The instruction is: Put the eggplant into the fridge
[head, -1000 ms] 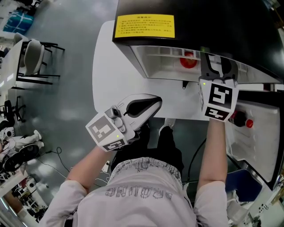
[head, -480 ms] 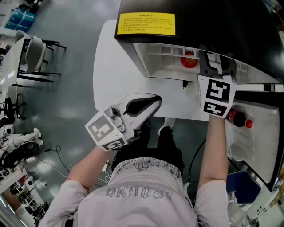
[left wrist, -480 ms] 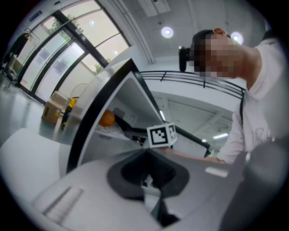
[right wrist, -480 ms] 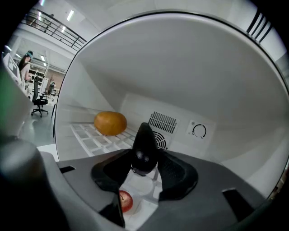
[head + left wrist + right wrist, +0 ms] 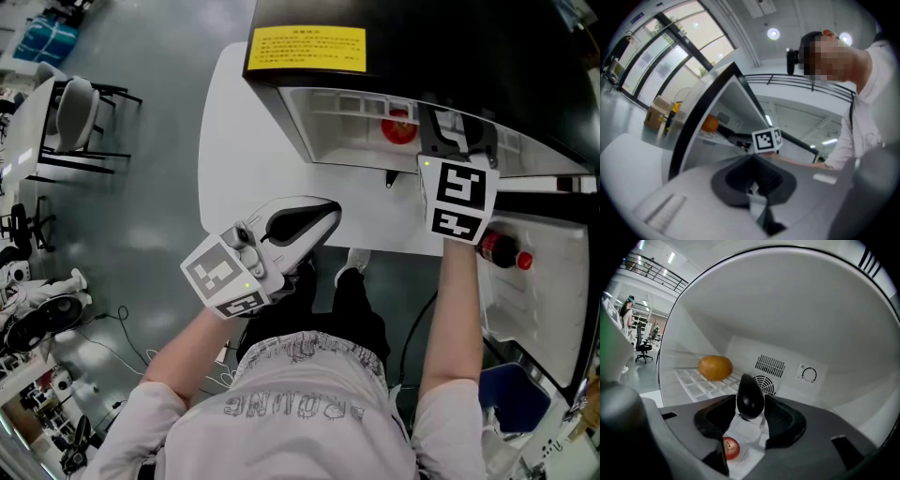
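The dark purple eggplant (image 5: pixel 750 398) stands upright between the jaws of my right gripper (image 5: pixel 749 414), which is shut on it. In the head view the right gripper (image 5: pixel 457 136) reaches into the open fridge (image 5: pixel 319 131), its marker cube at the fridge's front edge. An orange (image 5: pixel 715 367) lies on the white wire shelf behind the eggplant, and a red apple (image 5: pixel 731 448) sits lower down. My left gripper (image 5: pixel 298 223) is shut and holds nothing, near my body at the white table's (image 5: pixel 234 159) front edge. In its own view the left gripper (image 5: pixel 757 190) faces the fridge.
The fridge has a black top with a yellow label (image 5: pixel 305 50). Its back wall carries a fan vent (image 5: pixel 765 380) and a dial (image 5: pixel 809 374). A dark bottle with a red cap (image 5: pixel 502 250) lies in the open door's rack at the right. Chairs (image 5: pixel 75 117) stand at the far left.
My right gripper has moved a little deeper into the fridge with the eggplant, uncovering more of the bottle in the door. The left gripper has stayed still.
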